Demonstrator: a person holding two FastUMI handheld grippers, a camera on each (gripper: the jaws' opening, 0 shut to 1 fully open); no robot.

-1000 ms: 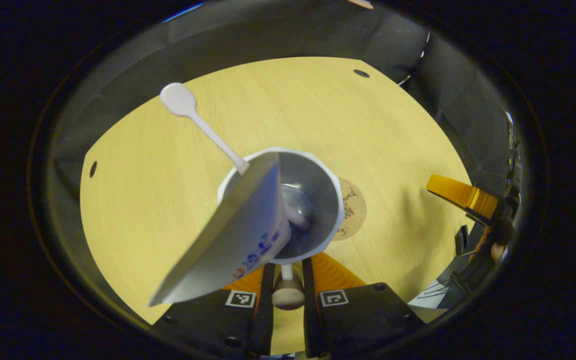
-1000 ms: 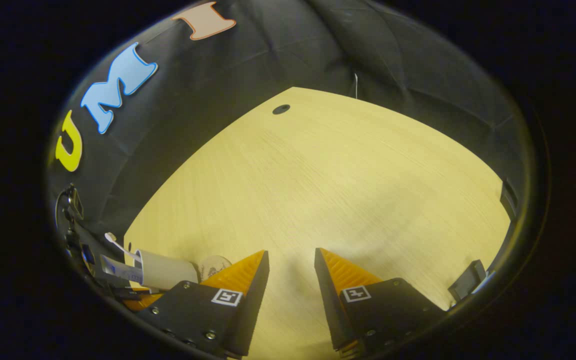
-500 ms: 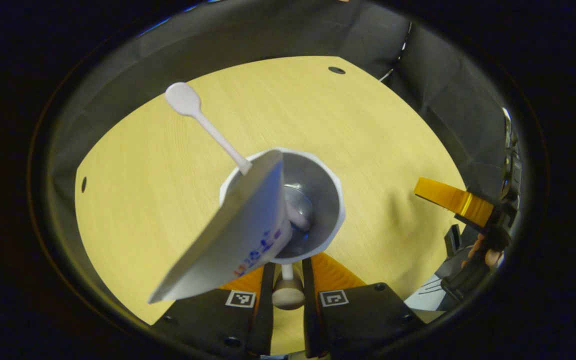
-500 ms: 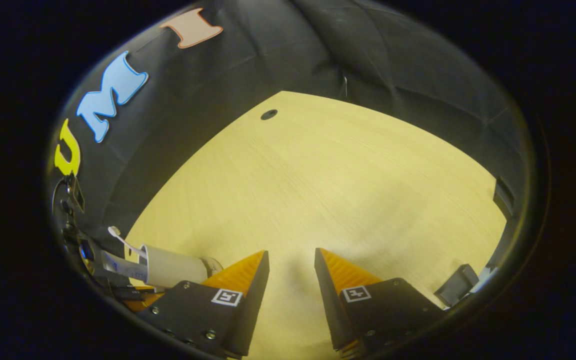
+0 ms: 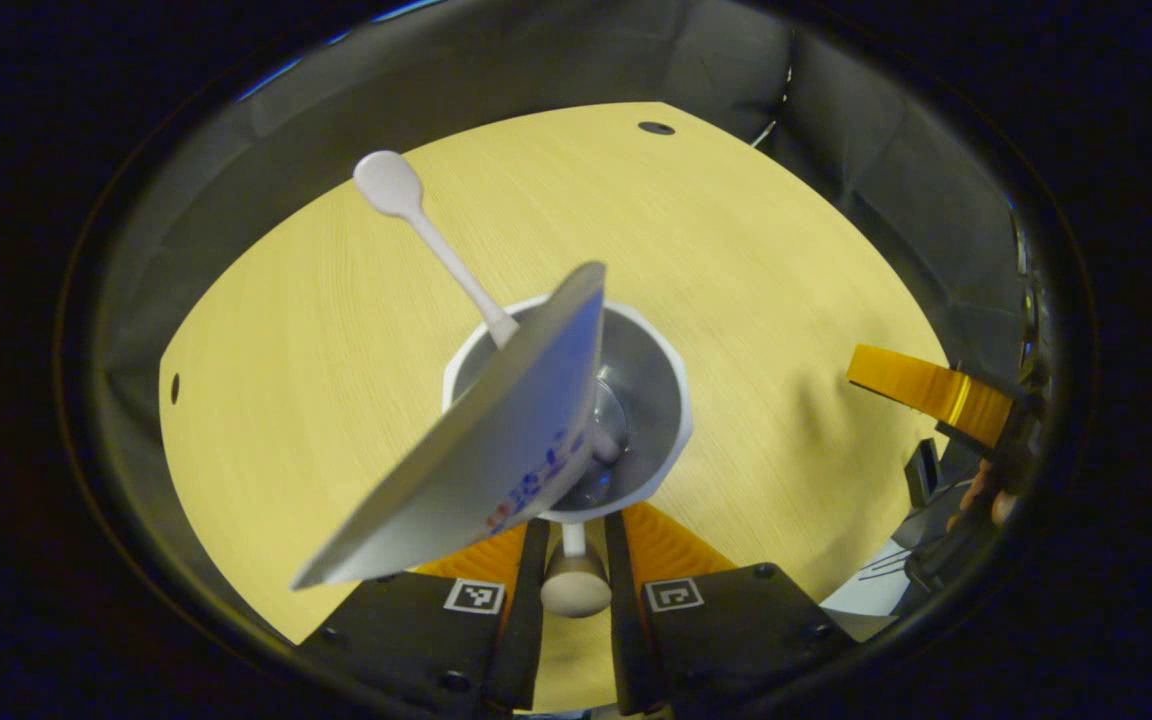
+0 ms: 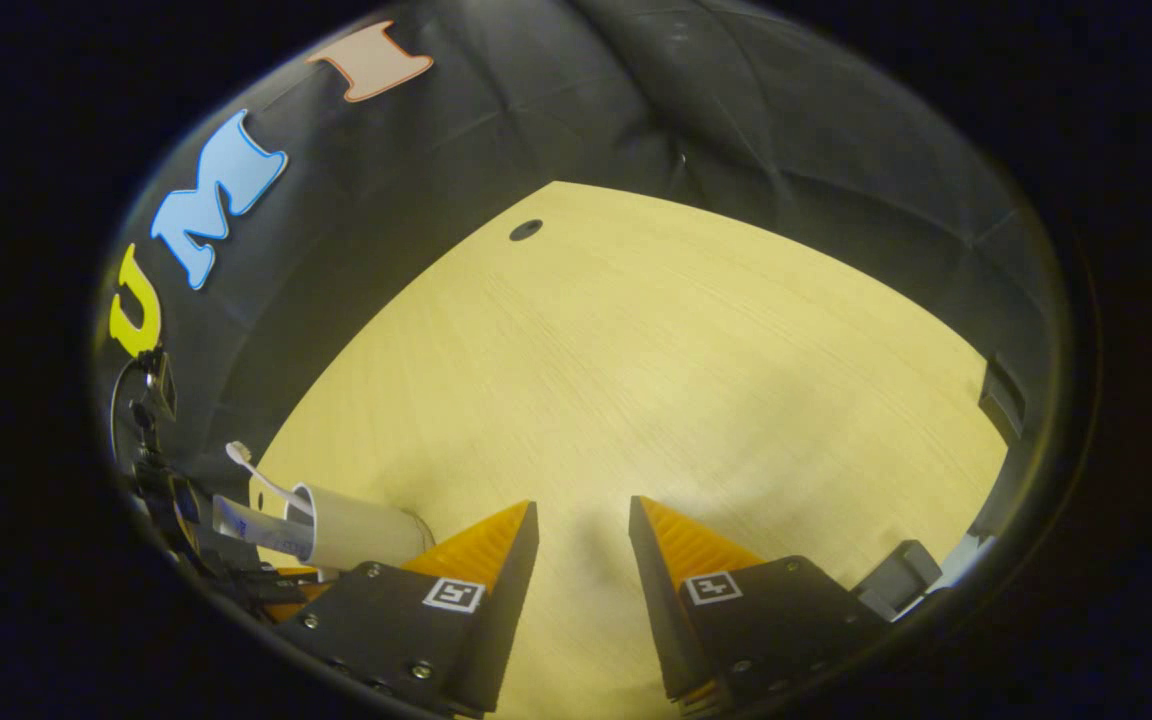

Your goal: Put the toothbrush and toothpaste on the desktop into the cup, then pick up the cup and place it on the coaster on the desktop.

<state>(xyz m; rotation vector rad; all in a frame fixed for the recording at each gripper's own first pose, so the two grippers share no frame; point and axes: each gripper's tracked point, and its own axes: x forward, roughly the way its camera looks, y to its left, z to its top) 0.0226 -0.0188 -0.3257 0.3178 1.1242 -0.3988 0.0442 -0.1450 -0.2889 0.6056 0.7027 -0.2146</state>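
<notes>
Judging from how things lie, the loading is done and only the last step is left: the toothbrush (image 5: pixel 433 240) and the toothpaste (image 5: pixel 481 440) both stand in the cup (image 5: pixel 658 395), leaning out over its rim, the brush head up and away, the tube slanting toward the camera. In the left gripper view the left gripper (image 5: pixel 574 545) has its fingers drawn close together on a small stem with a knob, seemingly the cup's handle, just under the rim, so it is pinching the cup there. The coaster cannot be picked out under or beside the cup, and whether the cup rests on the desk (image 5: pixel 316 330) or hangs just above it I cannot tell; setting it down and letting go appear to be still to come. In the right gripper view the right gripper (image 6: pixel 583 520) is spread and empty over bare desk, with the cup at the lower left edge, near its left finger.
</notes>
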